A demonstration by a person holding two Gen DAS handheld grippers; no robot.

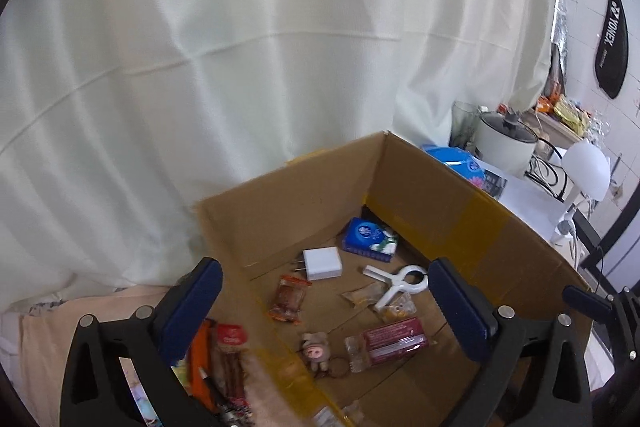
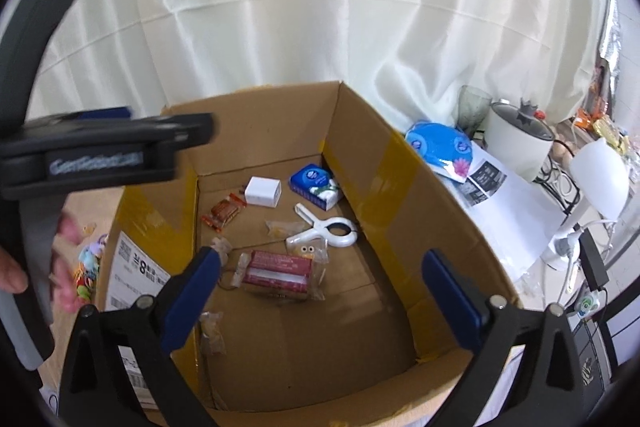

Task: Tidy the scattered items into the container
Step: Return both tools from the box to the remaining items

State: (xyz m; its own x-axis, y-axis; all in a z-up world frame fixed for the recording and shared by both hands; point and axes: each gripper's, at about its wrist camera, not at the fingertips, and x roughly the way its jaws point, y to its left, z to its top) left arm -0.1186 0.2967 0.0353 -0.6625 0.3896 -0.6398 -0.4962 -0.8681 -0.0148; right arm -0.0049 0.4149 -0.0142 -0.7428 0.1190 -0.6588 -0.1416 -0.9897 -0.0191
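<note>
An open cardboard box holds a blue tissue pack, a white charger, a white clip, a brown snack packet, a pig keychain and a red packet. My left gripper hangs open over the box's near left wall with nothing between its fingers. A blurred stick-snack packet and an orange item show by its left finger. My right gripper is open and empty above the box, over the red packet. The left gripper shows there, held by a hand.
A white curtain hangs behind the box. To the right stand a white cooker, a blue pack, a glass and a white fan. Colourful small items lie left of the box.
</note>
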